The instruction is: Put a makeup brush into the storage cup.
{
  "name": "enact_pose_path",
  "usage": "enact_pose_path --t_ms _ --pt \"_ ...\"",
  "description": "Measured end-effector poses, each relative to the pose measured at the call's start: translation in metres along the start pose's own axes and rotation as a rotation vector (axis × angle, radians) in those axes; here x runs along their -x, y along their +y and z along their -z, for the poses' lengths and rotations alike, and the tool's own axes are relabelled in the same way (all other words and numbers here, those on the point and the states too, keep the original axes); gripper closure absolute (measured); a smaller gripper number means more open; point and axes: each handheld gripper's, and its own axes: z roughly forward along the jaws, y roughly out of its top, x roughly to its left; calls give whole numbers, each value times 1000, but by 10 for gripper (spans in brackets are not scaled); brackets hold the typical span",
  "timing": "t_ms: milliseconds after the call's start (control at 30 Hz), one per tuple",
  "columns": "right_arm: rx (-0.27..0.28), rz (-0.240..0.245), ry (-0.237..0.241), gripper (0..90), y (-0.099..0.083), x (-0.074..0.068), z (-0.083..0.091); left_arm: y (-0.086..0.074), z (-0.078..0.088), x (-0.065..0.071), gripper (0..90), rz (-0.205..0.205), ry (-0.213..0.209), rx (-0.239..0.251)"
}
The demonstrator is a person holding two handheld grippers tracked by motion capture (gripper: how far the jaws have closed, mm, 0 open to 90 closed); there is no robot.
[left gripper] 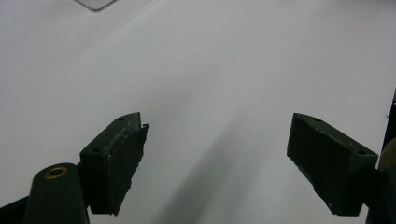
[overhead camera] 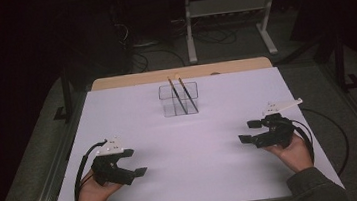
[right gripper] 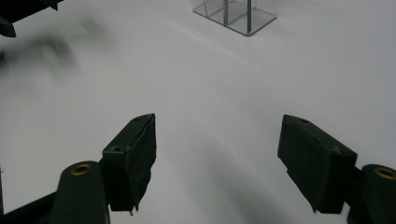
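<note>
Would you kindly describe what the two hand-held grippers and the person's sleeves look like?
Both are black. The left hand-held gripper and the right hand-held gripper each carry a pale three-cornered plate on top and trail a black cable. Each has two blocky black jaws with rough-edged pads and a brass-coloured ring at the base. The sleeves are dark olive-grey.

Dark room; grey carpet floor (overhead camera: pixel 32 161), white table frame (overhead camera: pixel 227 10) behind, perhaps cables.
</note>
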Motion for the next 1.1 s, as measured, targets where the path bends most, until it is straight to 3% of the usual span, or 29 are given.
enact_pose_path --t_ms 800,1100 --pt "12 -28 -1 246 -23 -6 6 -4 -2 4 176 8 0 -12" --pt "17 -42 -6 242 -31 -3 9 -4 -3 3 173 -11 1 -31"
